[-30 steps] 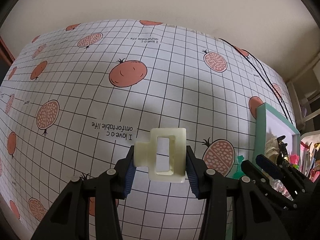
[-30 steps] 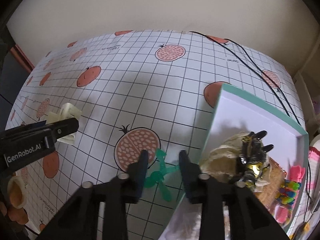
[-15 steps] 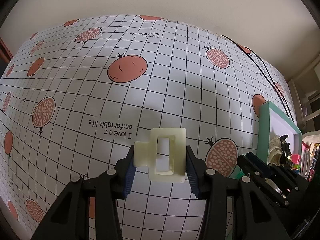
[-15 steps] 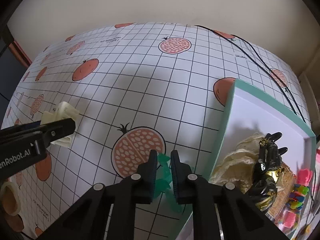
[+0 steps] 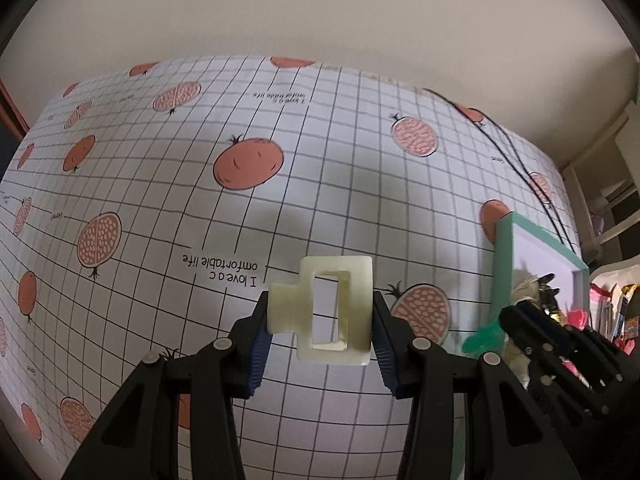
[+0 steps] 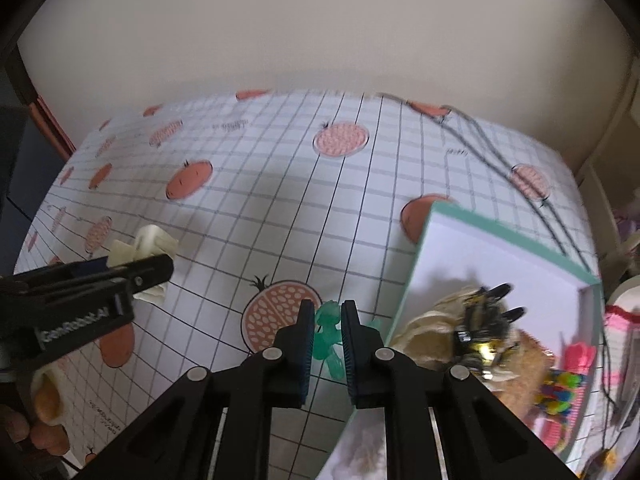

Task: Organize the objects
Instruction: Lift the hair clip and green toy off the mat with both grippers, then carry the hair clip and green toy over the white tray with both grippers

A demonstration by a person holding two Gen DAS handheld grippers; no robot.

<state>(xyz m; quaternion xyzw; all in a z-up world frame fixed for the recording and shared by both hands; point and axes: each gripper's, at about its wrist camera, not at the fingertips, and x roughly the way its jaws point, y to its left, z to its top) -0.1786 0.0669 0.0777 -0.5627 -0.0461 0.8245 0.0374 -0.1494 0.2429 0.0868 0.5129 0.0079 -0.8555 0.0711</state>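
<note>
Compared with a second ago, the right gripper [image 6: 324, 334] has drawn its jaws together around the green hair clip [image 6: 329, 336]; back then they stood well apart on either side of it. Now the blue ribbed pads [image 6: 307, 336] pinch the translucent green plastic, with a narrow gap left between them that the clip fills. The clip looks raised off the tablecloth [image 6: 280, 208] beside the box's near corner, though I cannot tell for certain that it clears the cloth. The view is more blurred than before.

Little differs on the left. The left gripper [image 5: 320, 320] holds the cream claw clip [image 5: 322, 308] as it did earlier, jaws spread about as wide as the clip's body and pressed on its two sides. The clip is glossy, blocky plastic with a rectangular window through its middle, held above the cloth.

Grid lines, pomegranate prints and small upside-down lettering cover the smooth white cloth. At the right sits a shallow box [image 6: 500, 236] with a mint-green rim and pale lilac floor, holding a lacy cream scrunchie [image 6: 432, 320] and a black-and-gold claw clip [image 6: 480, 320], with bright pink and multicoloured pieces at its near end. Thin black cables [image 5: 516, 160] run over the cloth's far right.
</note>
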